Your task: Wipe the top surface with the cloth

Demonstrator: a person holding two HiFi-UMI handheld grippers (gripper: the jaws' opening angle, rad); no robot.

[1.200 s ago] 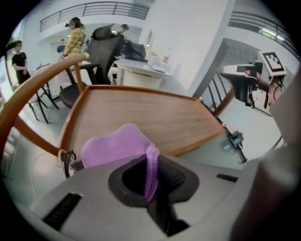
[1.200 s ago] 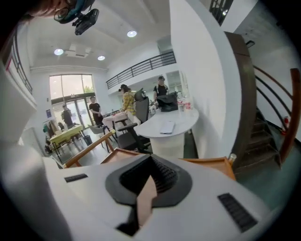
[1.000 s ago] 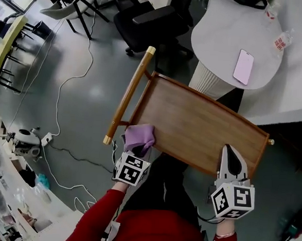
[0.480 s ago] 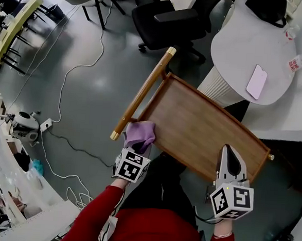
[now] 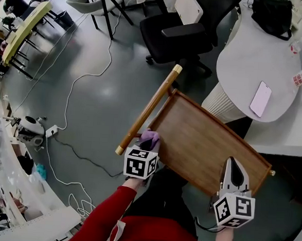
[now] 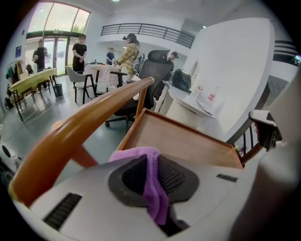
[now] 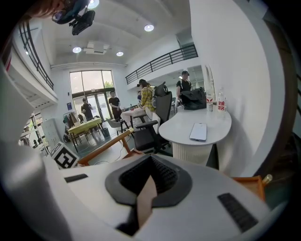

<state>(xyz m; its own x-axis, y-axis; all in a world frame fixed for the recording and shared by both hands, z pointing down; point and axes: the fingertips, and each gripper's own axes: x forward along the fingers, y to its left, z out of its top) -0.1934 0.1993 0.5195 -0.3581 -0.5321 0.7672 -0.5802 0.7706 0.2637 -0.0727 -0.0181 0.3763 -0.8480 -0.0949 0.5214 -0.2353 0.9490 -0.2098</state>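
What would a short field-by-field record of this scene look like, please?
Cloth holder: left tool, shut on the purple cloth
Cloth position: at the corner of the wooden top surface, beside the handle bar
Other side: right tool, jaws together, nothing held, over the surface's near edge
Nearby: phone lying on the white table

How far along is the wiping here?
Done: the cloth is clamped in the left gripper. In hand: it sits at the tray's near-left corner, by the handle. Left: apparently most of the wood top; no wipe marks show, so coverage is unclear. The right gripper, shut, is at the near rim.
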